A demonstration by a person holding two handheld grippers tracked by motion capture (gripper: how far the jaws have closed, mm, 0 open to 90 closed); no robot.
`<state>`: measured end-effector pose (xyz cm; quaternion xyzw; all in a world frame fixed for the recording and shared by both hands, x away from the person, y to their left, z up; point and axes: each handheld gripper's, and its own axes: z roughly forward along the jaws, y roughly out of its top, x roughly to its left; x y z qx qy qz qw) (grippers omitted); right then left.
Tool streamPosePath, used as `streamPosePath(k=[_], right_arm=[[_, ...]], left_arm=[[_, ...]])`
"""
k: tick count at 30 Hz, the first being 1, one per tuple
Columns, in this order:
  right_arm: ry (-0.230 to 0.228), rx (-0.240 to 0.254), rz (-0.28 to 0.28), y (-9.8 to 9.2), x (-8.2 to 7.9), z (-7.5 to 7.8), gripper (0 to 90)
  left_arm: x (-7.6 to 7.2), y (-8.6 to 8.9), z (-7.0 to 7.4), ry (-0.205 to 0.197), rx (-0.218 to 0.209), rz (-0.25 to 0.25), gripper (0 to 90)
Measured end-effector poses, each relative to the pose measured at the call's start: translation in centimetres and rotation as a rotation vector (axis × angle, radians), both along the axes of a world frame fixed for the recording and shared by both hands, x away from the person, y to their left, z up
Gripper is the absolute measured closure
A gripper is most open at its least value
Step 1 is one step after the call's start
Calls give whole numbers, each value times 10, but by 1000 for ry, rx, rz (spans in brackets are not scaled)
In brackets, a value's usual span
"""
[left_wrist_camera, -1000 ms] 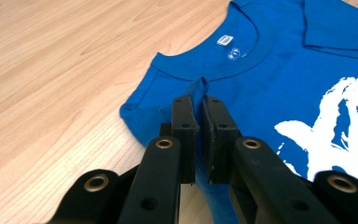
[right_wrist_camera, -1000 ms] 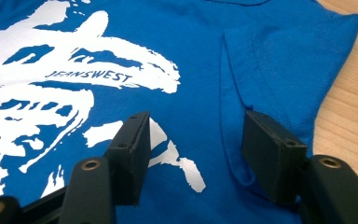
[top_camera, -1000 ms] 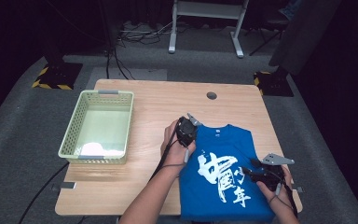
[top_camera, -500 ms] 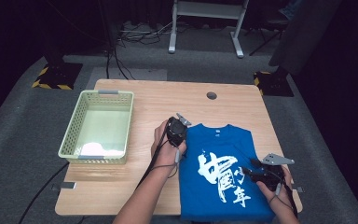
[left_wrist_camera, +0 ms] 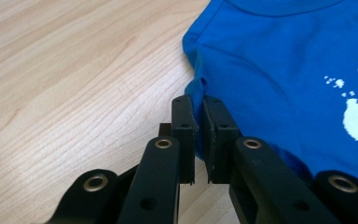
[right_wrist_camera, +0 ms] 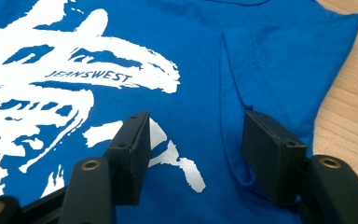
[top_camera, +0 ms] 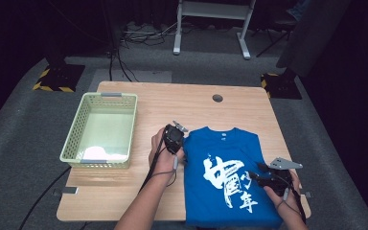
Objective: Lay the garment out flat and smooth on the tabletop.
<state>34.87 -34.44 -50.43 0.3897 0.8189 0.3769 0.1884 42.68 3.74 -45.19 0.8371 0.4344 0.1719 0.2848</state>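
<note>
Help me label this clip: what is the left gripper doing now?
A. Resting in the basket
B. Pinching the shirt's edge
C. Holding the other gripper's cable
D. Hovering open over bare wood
B: in the left gripper view the left gripper has its fingers shut on a fold at the edge of the blue shirt, beside bare table.

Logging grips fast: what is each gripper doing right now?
Left gripper: shut on the blue T-shirt, pinching its edge.
Right gripper: open over the shirt, holding nothing.
</note>
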Motion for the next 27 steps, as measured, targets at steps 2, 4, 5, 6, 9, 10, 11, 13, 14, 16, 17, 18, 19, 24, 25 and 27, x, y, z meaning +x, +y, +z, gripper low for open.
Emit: streamPosePath(k=[2, 4, 5, 6, 9, 10, 11, 13, 14, 16, 17, 18, 19, 24, 25, 27], right_arm=[[0, 0, 0, 0, 0, 0, 425], [0, 0, 0, 0, 0, 0, 424], [0, 0, 1, 0, 0, 0, 424], [1, 1, 1, 0, 0, 0, 423], [1, 1, 1, 0, 0, 0, 423], [1, 1, 1, 0, 0, 0, 423], [1, 1, 2, 0, 0, 0, 423], [1, 1, 1, 0, 0, 0, 423], [1, 1, 2, 0, 0, 0, 423], [1, 1, 2, 0, 0, 0, 423], [1, 1, 2, 0, 0, 0, 423], [1, 1, 2, 0, 0, 0, 423], [1, 1, 2, 0, 0, 0, 423], [1, 0, 2, 0, 0, 0, 422], [0, -1, 1, 0, 0, 0, 421], [-3, -3, 2, 0, 0, 0, 418]], left_arm=[[0, 2, -2, -1, 4, 7, 827], [0, 3, -2, -1, 23, 14, 829], [0, 4, -3, 3, 22, 18, 829], [0, 4, -3, 4, 25, 21, 829], [-2, 3, -4, 7, 39, 19, 831], [-3, 3, -4, 9, 48, 21, 831], [-3, 3, -5, 13, 47, 27, 829], [-4, 5, -8, 30, 58, 42, 813], [-4, 6, -10, 39, 65, 51, 793], [-6, 9, -12, 38, 82, 81, 710], [-6, 11, -12, 33, 89, 96, 635], [-7, 12, -12, 32, 94, 113, 558], [-8, 14, -11, 32, 95, 126, 505], [-15, 20, -3, 11, 52, 149, 404], [-17, 21, -1, 5, 40, 145, 399], [-20, 21, 2, -7, 28, 140, 394]])
